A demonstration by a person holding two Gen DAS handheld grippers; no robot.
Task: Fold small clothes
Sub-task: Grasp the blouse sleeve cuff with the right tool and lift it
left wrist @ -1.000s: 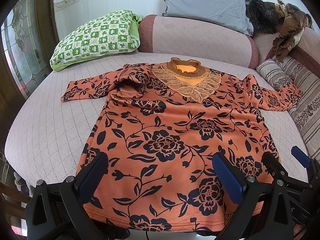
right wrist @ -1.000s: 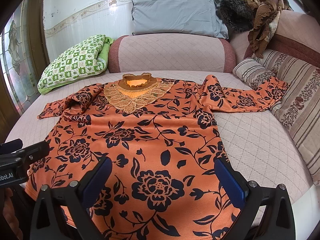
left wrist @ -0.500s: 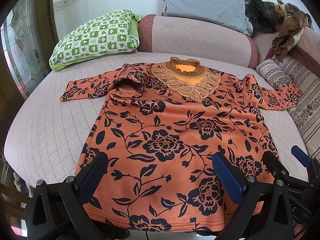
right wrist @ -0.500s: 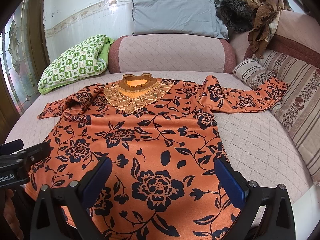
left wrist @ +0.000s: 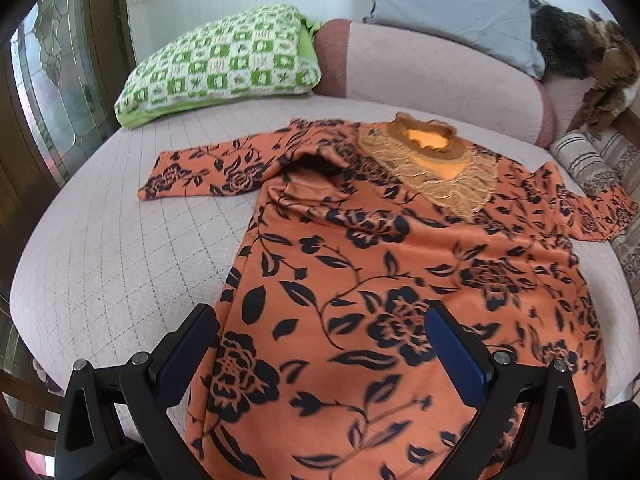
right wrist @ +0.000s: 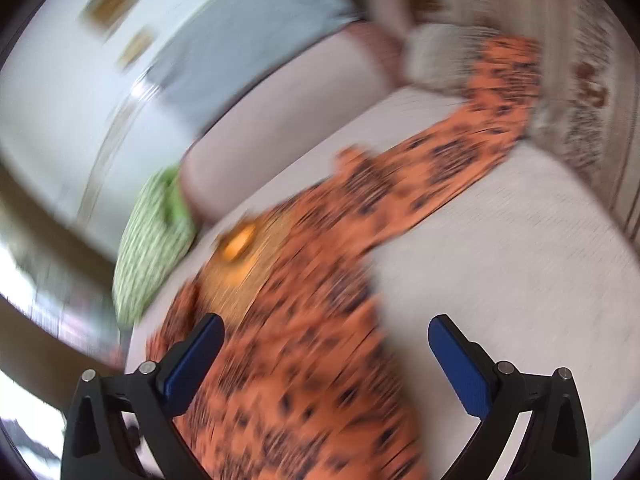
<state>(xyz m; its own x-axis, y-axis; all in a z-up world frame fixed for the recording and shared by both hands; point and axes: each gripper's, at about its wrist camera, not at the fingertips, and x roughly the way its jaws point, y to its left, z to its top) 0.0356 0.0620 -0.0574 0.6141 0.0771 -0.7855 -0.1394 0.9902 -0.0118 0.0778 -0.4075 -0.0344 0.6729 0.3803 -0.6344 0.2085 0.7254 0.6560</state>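
An orange long-sleeved top (left wrist: pixel 380 264) with black flowers and a gold lace collar (left wrist: pixel 430 160) lies flat, front up, on a pale quilted bed (left wrist: pixel 120 264). Its left sleeve (left wrist: pixel 208 172) stretches out to the left. My left gripper (left wrist: pixel 320 324) hovers open over the top's lower left part, nothing between its blue pads. In the blurred, tilted right wrist view my right gripper (right wrist: pixel 326 332) is open above the top (right wrist: pixel 304 280), whose right sleeve (right wrist: pixel 452 160) runs up toward striped cushions.
A green checked pillow (left wrist: pixel 224 60) lies at the back left and a grey pillow (left wrist: pixel 452 4) on the padded headboard (left wrist: pixel 432 68). Brown clothes (left wrist: pixel 592 52) and striped cushions (left wrist: pixel 588 160) fill the right side. A wooden glazed door (left wrist: pixel 44 92) stands at the left.
My left gripper has moved forward and left over the top. My right gripper has swung fast, tilting toward the right sleeve, and its view is now smeared.
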